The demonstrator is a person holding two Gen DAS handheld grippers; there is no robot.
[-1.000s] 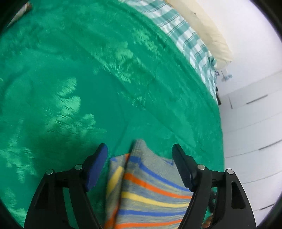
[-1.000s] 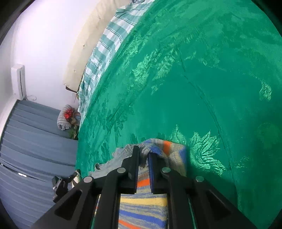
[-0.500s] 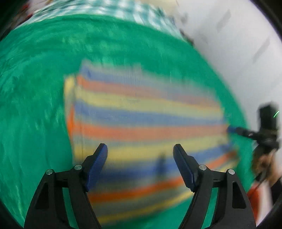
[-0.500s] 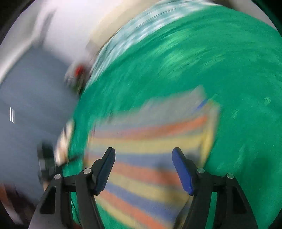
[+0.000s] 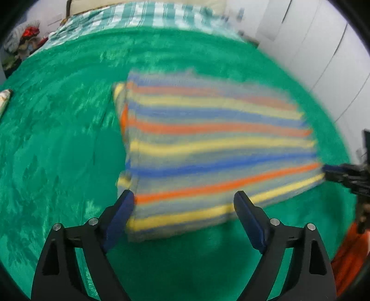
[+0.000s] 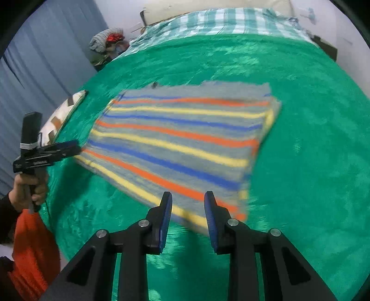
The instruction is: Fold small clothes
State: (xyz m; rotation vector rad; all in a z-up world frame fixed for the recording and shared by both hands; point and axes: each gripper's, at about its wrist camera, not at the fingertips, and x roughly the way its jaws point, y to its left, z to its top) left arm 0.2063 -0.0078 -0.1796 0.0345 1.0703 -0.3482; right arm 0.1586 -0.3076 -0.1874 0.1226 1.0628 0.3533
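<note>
Two black grippers with blue pads, angled down over a bed. Nearest, left gripper point(image 5: 183, 203): jaws wide and opening, nothing pinched, near edge of a folded striped knit garment point(image 5: 208, 148) showing between the pads. Right gripper point(image 6: 187, 203): jaws narrow and closing, garment's near corner behind the gap, no grip seen. Garment flat, roughly rectangular, grey with orange, yellow and blue bands, on a shiny green leaf-patterned bedspread point(image 6: 300, 162). Beyond, teal checked sheet point(image 6: 219, 20), pale headboard. No readable writing.
</note>
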